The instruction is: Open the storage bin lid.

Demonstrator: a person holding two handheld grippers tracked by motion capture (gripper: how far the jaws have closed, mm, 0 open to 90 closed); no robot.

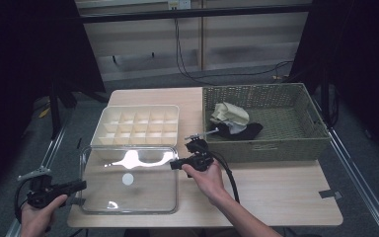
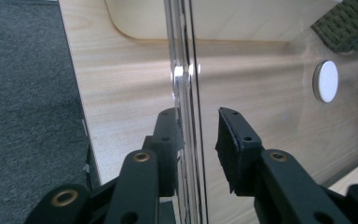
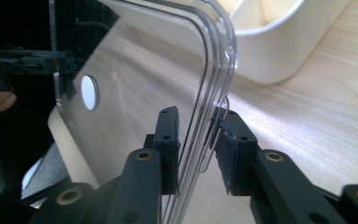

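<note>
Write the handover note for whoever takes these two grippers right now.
Left gripper: jaws open, astride the left edge of the clear lid.
Right gripper: jaws open around the lid's right rim, near a corner.
The lid lies flat on the table, in front of the white divided box.
Wicker basket with cloths stands to the right.
Done: both grippers placed.
Left: probably close, lift, cover the box.

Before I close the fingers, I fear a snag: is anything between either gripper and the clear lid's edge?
Nothing visible: the clear lid rim already sits between the open fingers of the left gripper and right gripper.
</note>
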